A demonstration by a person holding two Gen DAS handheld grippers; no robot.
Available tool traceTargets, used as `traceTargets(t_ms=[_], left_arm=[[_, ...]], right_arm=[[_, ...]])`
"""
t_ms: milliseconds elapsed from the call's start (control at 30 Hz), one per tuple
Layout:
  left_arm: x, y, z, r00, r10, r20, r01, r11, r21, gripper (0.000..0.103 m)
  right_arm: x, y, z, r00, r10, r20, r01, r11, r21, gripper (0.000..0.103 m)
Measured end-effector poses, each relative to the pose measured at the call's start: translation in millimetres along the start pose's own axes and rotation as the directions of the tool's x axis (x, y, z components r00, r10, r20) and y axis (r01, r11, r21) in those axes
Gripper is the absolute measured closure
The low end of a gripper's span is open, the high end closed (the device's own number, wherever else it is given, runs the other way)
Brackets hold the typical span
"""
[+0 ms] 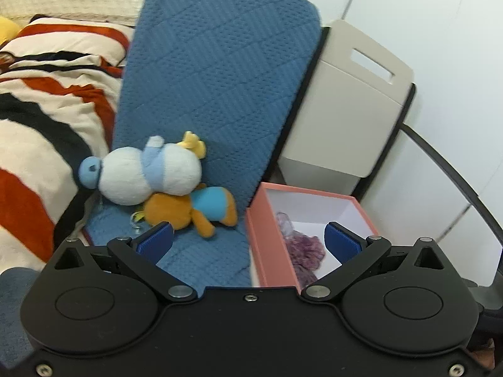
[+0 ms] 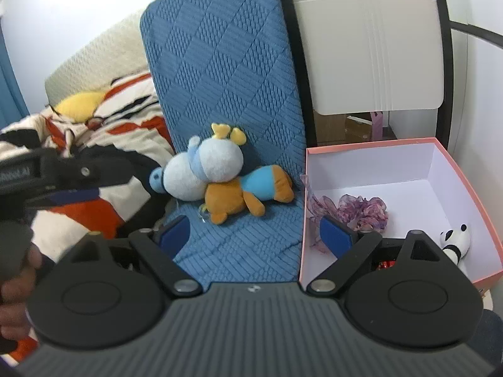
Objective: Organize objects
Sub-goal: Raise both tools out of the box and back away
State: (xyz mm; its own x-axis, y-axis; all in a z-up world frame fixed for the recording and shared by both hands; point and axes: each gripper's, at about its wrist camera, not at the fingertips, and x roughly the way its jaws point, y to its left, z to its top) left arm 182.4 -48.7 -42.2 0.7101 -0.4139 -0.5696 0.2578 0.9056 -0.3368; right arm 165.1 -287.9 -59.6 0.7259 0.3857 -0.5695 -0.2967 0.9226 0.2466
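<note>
A white-and-blue plush toy [image 1: 147,172] [image 2: 201,169] lies on an orange-and-blue plush toy [image 1: 191,209] [image 2: 248,194] on a blue quilted cushion [image 1: 217,72] [image 2: 226,62]. To their right stands an open pink box [image 1: 267,238] [image 2: 459,160] holding a purple scrunchie [image 1: 303,251] [image 2: 361,209] and a small panda toy [image 2: 456,242]. My left gripper [image 1: 248,238] is open and empty, just in front of the toys; its body also shows at the left of the right wrist view [image 2: 56,176]. My right gripper [image 2: 254,234] is open and empty, a little farther back.
A striped orange, black and cream blanket [image 1: 44,119] [image 2: 103,144] lies left of the cushion, with a yellow plush [image 2: 81,103] on it. A beige chair back [image 1: 352,100] [image 2: 371,37] stands behind the box. White walls are beyond.
</note>
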Motion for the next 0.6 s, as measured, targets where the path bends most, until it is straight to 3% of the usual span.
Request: traceTargets(t_ms=[333,500,600], left_arm=[[5,26,-3,1.000,-0.001,0.005,0.001,0.999,-0.042,0.001],[18,44,-13,0.999,-0.035,0.028,0.037,0.996,-0.078,0.001],[30,55,-20,0.999,-0.017,0.029,0.020,0.994,-0.107,0.001]], right_arm=[[19,13,-5,0.998,0.008,-0.070,-0.008,1.000,0.005,0.012],[29,16,-9,0.996,0.009,-0.083,-0.008,1.000,0.010,0.012],[38,14,-15,0.995,-0.006,-0.099,0.008,1.000,0.017,0.012]])
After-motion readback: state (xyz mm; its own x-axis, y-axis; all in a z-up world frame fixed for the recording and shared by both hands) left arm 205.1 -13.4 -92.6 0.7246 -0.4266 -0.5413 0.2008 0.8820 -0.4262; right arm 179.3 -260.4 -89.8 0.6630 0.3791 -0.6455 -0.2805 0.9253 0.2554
